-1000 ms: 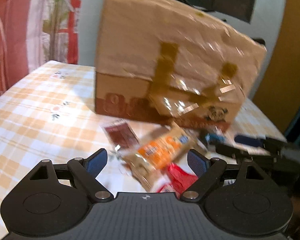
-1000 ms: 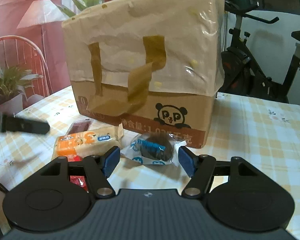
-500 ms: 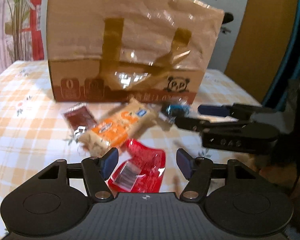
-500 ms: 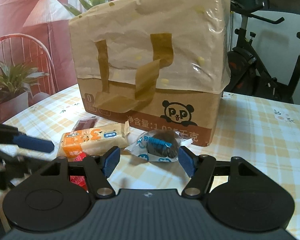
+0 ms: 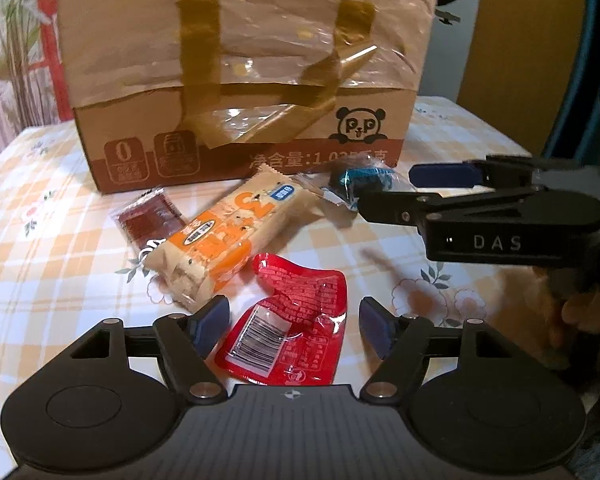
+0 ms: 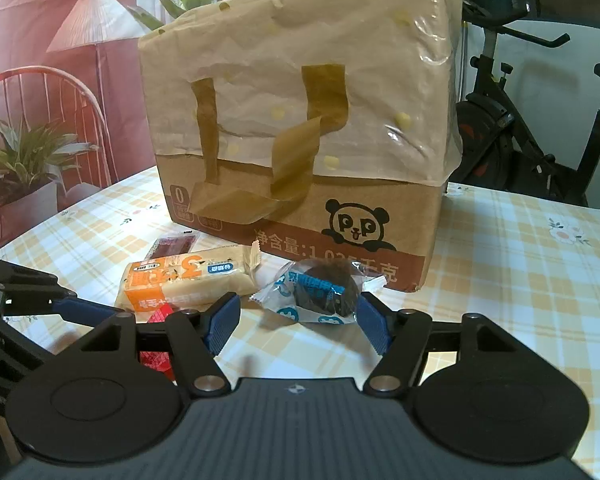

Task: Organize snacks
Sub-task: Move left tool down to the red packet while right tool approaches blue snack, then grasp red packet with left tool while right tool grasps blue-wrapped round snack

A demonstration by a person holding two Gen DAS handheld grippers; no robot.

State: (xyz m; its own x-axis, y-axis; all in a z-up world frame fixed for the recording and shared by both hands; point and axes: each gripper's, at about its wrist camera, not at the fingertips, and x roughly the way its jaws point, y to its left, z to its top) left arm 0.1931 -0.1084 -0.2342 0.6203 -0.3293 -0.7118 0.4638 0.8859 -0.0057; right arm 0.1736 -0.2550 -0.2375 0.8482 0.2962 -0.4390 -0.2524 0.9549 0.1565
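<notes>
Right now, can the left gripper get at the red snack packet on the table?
Probably yes. The left gripper points down at the red packet, which lies flat between its opening fingers with nothing on top. The orange cracker pack sits close behind it and might get nudged.

The brown cardboard box (image 5: pixel 244 80) wears crinkled glossy film and shiny tape. At six o'clock, the red glossy plastic pouch (image 5: pixel 296 320) lies on checked cloth (image 5: pixel 60 280).

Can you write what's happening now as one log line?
left gripper: opening over red packet | right gripper: open around chocolate snack | box: behind
</notes>
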